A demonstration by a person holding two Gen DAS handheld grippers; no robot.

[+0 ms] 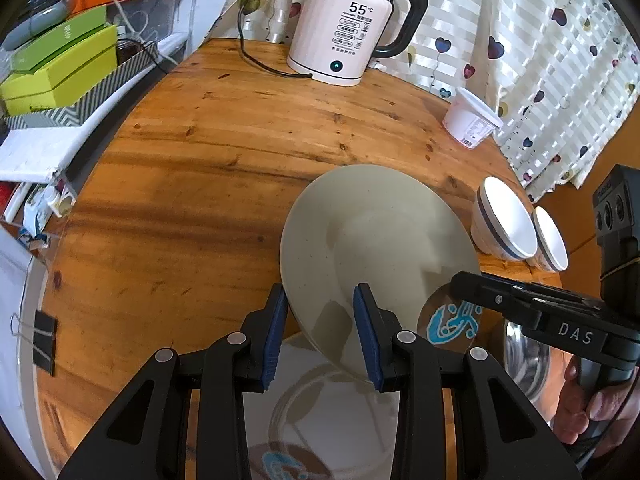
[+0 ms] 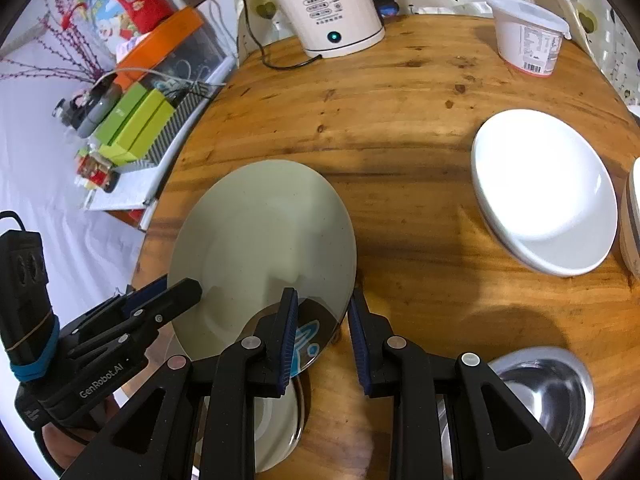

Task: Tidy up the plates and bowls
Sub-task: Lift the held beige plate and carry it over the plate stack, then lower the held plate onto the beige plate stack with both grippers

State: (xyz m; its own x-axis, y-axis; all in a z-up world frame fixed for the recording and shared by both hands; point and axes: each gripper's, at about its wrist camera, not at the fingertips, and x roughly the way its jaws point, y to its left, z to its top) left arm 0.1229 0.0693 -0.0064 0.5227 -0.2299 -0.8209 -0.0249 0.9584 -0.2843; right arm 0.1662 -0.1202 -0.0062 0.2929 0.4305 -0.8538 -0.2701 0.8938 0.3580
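- The grey plate (image 1: 376,232) is being gripped at its near rim by both tools: the left gripper (image 1: 320,300) is being kept half closed on the left side of the rim, and the right gripper (image 2: 322,304) is being kept more closed on the right side.
- The plate is being held tilted, seemingly just above the table (image 1: 200,160), and its near edge is being carried over a steel plate (image 2: 276,428) with a blue pattern.
- The step in hand is being judged as moving the grey plate to a stack; no stack is being shown yet.
- A steel bowl (image 2: 548,392) is being left alone at the near right.
- Farther right, a white plate (image 2: 544,192) and two striped bowls (image 1: 506,220) are being left side by side, not nested.
- At the far edge, the kettle (image 1: 340,28) is not being touched.
- The task is therefore being judged as early, with most of the sorting left.
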